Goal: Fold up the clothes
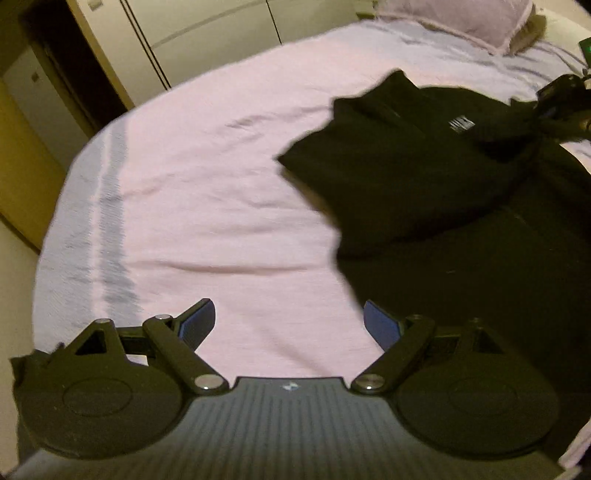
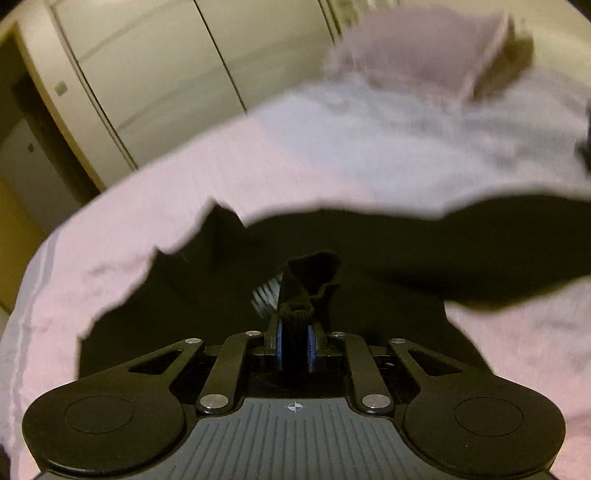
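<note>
A black shirt (image 1: 424, 177) with a small white print lies partly folded on a pink bed sheet (image 1: 207, 177), at the right of the left wrist view. My left gripper (image 1: 288, 321) is open and empty above the sheet, just left of the shirt's lower edge. My right gripper (image 2: 295, 339) is shut on a bunched fold of the black shirt (image 2: 314, 266) and holds it above the rest of the garment. The right gripper also shows in the left wrist view (image 1: 561, 99) at the far right, on the shirt.
A pink pillow (image 1: 461, 18) lies at the head of the bed. White wardrobe doors (image 2: 155, 74) stand beyond the bed's far edge. A dark doorway (image 1: 70, 70) is at the left. The sheet has a striped band (image 1: 107, 229) near its left edge.
</note>
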`<action>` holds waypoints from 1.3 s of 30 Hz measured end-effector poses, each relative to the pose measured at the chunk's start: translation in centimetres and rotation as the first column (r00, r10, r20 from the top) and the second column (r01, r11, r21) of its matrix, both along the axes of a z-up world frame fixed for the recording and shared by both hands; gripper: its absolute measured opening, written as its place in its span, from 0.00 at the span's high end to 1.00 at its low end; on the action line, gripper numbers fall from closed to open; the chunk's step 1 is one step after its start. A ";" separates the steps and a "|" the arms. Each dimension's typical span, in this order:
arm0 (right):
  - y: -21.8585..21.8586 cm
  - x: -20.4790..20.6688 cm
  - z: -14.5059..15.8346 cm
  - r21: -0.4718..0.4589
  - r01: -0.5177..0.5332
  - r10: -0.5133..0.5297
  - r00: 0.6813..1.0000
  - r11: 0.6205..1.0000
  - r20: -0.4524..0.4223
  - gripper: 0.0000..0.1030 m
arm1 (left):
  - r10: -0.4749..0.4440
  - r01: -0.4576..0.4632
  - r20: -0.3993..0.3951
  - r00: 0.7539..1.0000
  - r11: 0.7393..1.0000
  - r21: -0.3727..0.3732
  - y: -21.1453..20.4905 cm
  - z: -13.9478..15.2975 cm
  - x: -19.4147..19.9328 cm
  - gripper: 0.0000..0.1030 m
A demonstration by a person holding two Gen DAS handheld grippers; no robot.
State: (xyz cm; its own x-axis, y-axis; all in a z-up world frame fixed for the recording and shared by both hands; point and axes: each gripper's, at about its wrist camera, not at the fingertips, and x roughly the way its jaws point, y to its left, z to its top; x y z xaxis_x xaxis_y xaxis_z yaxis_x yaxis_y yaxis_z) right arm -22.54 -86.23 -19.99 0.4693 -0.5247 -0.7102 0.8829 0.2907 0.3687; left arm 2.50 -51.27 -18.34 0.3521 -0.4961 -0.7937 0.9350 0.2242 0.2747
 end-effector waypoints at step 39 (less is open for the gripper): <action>0.0 -4.3 -3.3 0.190 -0.080 0.079 0.997 0.979 0.013 0.89 | 0.170 -0.146 -0.475 0.864 0.985 0.087 -14.6 -12.4 12.6 0.94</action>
